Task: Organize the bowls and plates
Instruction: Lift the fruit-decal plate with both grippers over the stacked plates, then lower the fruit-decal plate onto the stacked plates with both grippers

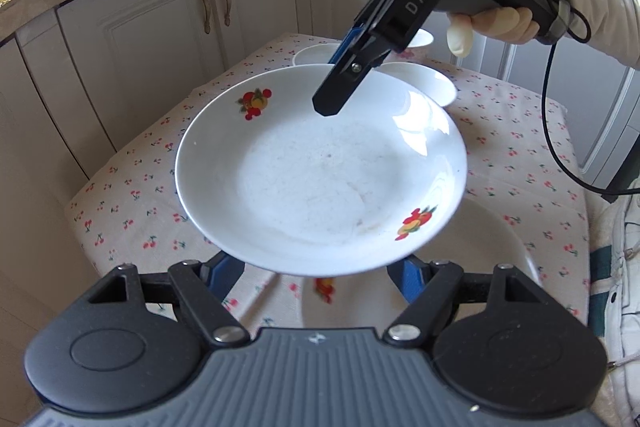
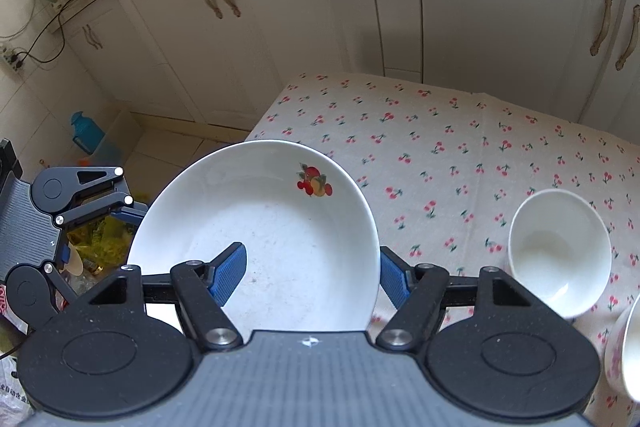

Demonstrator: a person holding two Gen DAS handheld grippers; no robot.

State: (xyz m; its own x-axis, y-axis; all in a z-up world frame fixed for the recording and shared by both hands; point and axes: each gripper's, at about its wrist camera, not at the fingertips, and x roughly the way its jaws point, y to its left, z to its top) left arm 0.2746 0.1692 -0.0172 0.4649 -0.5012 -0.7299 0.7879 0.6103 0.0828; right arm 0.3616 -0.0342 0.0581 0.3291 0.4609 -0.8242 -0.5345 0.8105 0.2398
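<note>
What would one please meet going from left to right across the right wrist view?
Left gripper → blue jug on the floor → fruit-print plate → small white bowl → another dish's rim at the right edge.

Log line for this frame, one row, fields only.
plate: held above table | right gripper: clamped across its rim | left gripper: at opposite rim, grip unclear | bowl: on table

Right hand-held gripper (image 2: 310, 273) has its blue pads clamped across the rim of a fruit-print white plate (image 2: 280, 227), lifted off the cherry-cloth counter (image 2: 440, 147); small white bowl (image 2: 560, 251) sits nearby.
</note>
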